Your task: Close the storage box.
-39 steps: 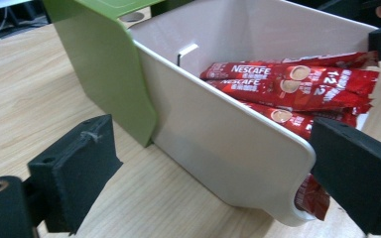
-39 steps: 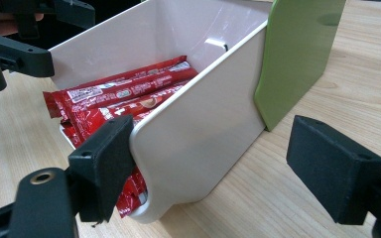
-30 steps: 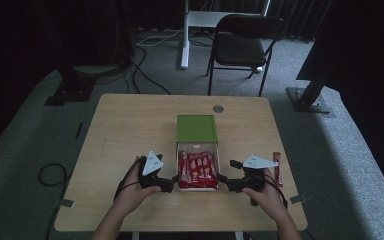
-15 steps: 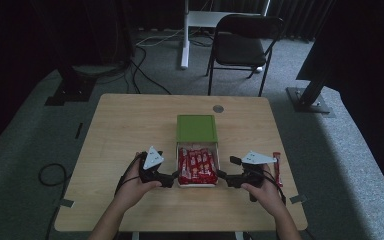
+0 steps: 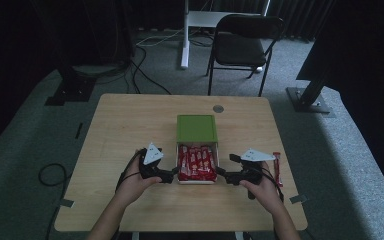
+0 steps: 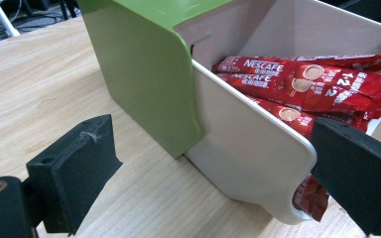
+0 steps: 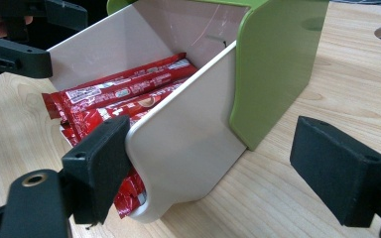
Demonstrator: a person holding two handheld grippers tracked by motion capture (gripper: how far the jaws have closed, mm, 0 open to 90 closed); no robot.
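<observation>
Your left gripper now sits right up against the left side of the pulled-out white plastic drawer, closer than it was a moment ago. Its jaws are spread wide with nothing between them yet. In the left gripper view, one black pad waits over the light wooden table and the other pad reaches the drawer's front corner, so the white drawer wall stands between them.

The drawer sticks out toward you from its green box-shaped cover, in the middle of the table. It is full of red coffee stick packets.

Your right gripper has moved in too, to the right side of the drawer. Its jaws are also wide apart and hold nothing. In the right gripper view the right drawer wall stands between its pads.

One more red stick packet lies alone on the table, to the right of your right hand.

Both grippers have closed in on the drawer, so it looks like you are about to take hold of it from both sides.
</observation>
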